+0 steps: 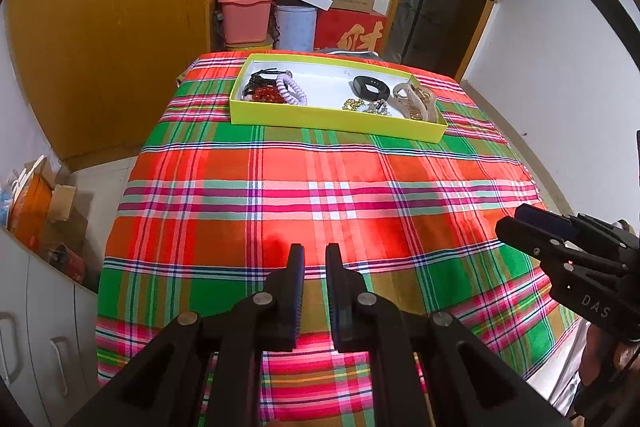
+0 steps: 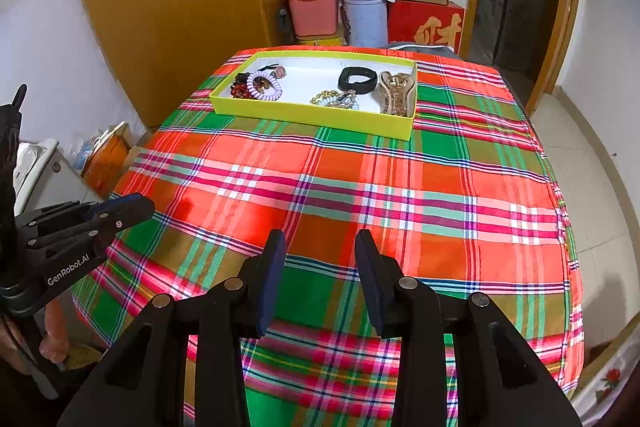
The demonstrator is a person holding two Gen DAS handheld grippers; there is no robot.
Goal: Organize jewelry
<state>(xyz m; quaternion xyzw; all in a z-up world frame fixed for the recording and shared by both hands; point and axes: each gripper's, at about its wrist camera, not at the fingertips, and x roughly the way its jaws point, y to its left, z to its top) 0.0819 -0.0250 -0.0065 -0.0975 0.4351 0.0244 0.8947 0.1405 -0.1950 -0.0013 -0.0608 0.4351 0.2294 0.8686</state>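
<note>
A yellow-green tray [image 1: 336,121] [image 2: 316,117] lies at the far end of the plaid-covered table. It holds red beads [image 1: 266,94], a purple coil hair tie [image 1: 292,89] [image 2: 264,87], a black band [image 1: 371,87] [image 2: 357,79], gold and pearl pieces [image 1: 366,105] [image 2: 335,99] and a beige hair claw [image 1: 414,101] [image 2: 396,93]. My left gripper [image 1: 315,255] hovers over the near table edge, jaws a narrow gap apart and empty. My right gripper [image 2: 320,241] is open and empty, also near the front edge; it shows in the left wrist view [image 1: 516,219].
The plaid cloth [image 2: 360,187] covers the table. Boxes, a pink bin [image 1: 244,17] and a red box [image 2: 426,23] are stacked behind the table. A wooden wardrobe [image 1: 112,27] stands at left, a door [image 2: 560,7] at right, white cabinets [image 1: 36,307] at near left.
</note>
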